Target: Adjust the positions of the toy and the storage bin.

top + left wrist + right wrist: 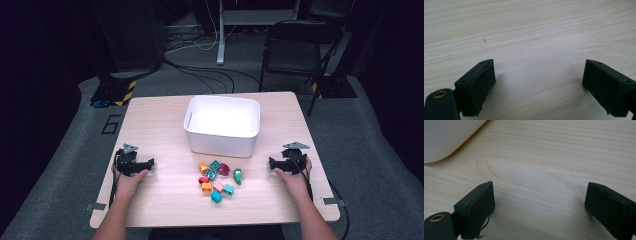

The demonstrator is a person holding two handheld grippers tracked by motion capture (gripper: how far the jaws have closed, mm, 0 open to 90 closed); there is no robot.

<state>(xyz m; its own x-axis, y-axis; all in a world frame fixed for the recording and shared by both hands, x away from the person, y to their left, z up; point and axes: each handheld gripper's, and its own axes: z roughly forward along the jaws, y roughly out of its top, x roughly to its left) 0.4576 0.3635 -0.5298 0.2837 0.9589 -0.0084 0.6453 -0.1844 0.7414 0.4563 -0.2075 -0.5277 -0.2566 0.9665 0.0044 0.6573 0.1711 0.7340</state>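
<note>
A pale wooden table [150,120] stands on grey carpet [65,150] in a dark room — cables [200,75] and a black chair [295,50] behind it. The left gripper [150,163] and right gripper [271,163] rest wide open and empty, either side of small coloured blocks [218,177] lying just before a white bin [223,125].

The worktop [150,125] looks like pale wood or a wood-look laminate, with fine straight grain and a smooth matt face. The bin [223,125] is white plastic, smooth with a soft sheen. The blocks [218,177] look like coloured plastic, glossy. Each hand-held gripper, left [537,82] and right [539,205], has matt black plastic jaws whose inner pads [482,87] look like dull rubber or foam, slightly frayed at the edges; a brass-coloured metal insert [439,94] shines near one jaw. The floor [65,150] is grey carpet, rough.
</note>
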